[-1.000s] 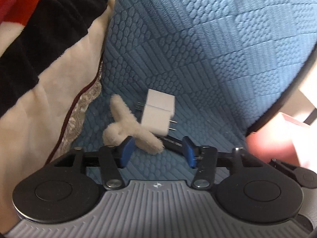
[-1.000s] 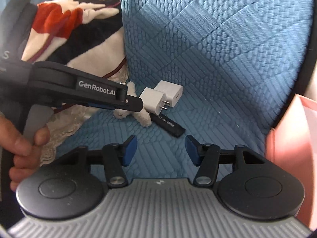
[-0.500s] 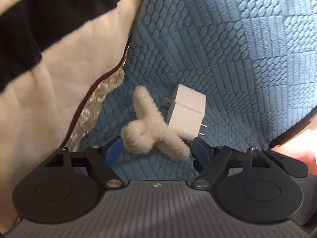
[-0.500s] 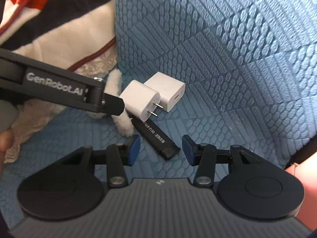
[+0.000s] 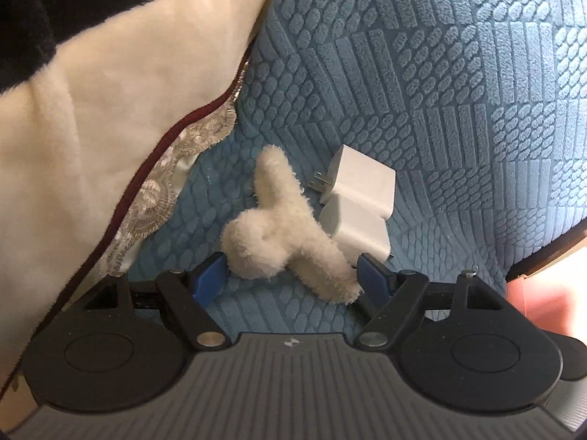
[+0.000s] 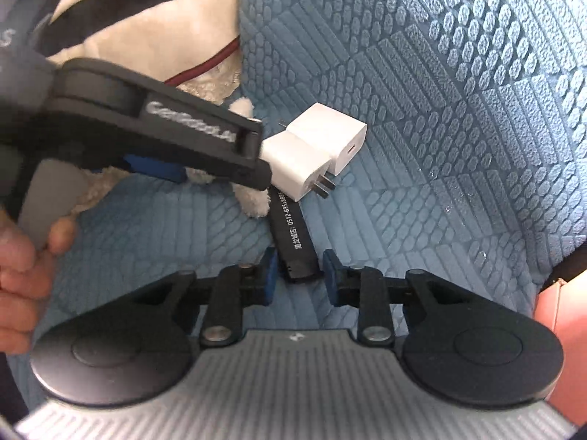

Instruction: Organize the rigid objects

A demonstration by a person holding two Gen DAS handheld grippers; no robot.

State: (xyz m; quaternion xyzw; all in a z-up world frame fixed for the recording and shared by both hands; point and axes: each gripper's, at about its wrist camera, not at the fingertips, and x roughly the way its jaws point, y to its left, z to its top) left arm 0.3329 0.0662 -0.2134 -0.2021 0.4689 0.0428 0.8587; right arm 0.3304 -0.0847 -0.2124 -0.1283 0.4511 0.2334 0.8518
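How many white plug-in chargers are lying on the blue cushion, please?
2. The nearer charger lies by the left gripper, prongs toward the black bar; the farther charger rests against it behind. None looks hidden.

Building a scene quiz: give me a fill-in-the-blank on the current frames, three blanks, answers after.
1. The right gripper straddles the end of the ____ bar.
2. The two chargers lying side by side are ____ in colour.
3. The fuzzy white clip lies between the open pads of the ____ gripper.

Missing words: black; white; left

White chargers [image 6: 312, 154] and fluffy toy [image 5: 290, 238] crowd the black bar [image 6: 293, 234]; blue cover [image 6: 422, 220] rightward lies open.
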